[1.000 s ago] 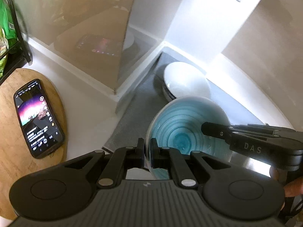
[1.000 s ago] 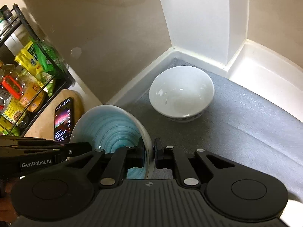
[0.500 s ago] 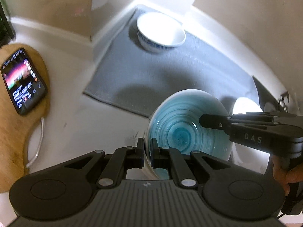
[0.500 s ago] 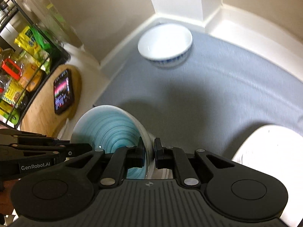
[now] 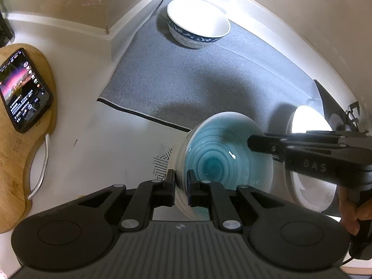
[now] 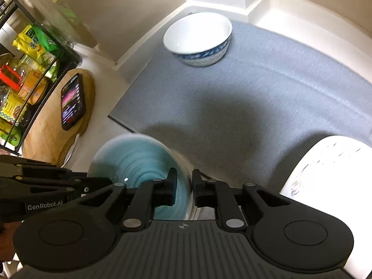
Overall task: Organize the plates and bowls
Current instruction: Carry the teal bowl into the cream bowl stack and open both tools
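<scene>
A teal bowl with a pale outside hangs tilted over the front edge of the grey mat. My left gripper has the near rim between its pads and still presses on it, though its jaws are opening. In the right wrist view the same bowl is blurred. My right gripper straddles the opposite rim with its jaws opening and a gap beside the rim. A white bowl with a blue band stands at the mat's far corner. A white plate lies at the mat's right.
A phone with a lit screen lies on a wooden board at the left. A wire rack of food packets stands behind it. Walls close the far corner. A person's hand holds the right gripper.
Both grippers carried the teal bowl back from the corner and lower, so the white bowl now sits farther off. The right jaws have widened off the rim; the bowl shows motion blur.
</scene>
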The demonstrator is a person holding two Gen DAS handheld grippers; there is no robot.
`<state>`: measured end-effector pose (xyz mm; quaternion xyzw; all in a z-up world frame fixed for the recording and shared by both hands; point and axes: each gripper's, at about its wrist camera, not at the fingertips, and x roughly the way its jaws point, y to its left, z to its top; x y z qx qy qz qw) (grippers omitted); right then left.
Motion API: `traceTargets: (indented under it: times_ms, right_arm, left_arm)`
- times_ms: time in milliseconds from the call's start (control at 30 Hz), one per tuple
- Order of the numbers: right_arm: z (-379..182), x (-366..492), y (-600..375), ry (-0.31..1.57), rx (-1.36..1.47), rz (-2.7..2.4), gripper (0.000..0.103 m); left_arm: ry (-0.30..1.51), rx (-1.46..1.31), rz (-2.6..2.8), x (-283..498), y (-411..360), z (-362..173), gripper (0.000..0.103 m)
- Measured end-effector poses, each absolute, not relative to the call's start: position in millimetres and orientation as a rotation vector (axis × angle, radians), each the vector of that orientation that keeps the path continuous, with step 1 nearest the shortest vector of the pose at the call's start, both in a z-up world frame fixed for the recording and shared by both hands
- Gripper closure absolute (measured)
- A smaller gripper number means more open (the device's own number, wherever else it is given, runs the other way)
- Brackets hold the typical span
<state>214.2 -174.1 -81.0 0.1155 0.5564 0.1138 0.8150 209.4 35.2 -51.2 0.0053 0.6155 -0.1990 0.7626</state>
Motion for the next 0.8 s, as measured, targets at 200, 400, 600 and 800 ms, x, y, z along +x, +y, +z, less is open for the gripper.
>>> traceTargets:
  times_ms: [200, 400, 600, 800]
  right_arm:
    - [-72, 219, -182, 1.133, 0.213, 0.242, 0.059]
    - [-80, 230, -177, 1.129, 0.261, 0.321, 0.071]
    - [-86, 236, -161, 1.145, 0.173, 0.339, 0.082]
    - [-96, 240, -159, 1.189, 0.174, 0.332, 0.083]
  left_arm:
    - [1.364, -0.035, -0.41, 215, 42, -55, 0.076]
    - [1.353, -0.115, -0.371, 229, 50, -56, 0.067]
    - [1.384, -0.173, -0.347, 246, 51, -72, 0.059]
    - [1.399, -0.191, -0.339, 250, 53, -85, 0.046]
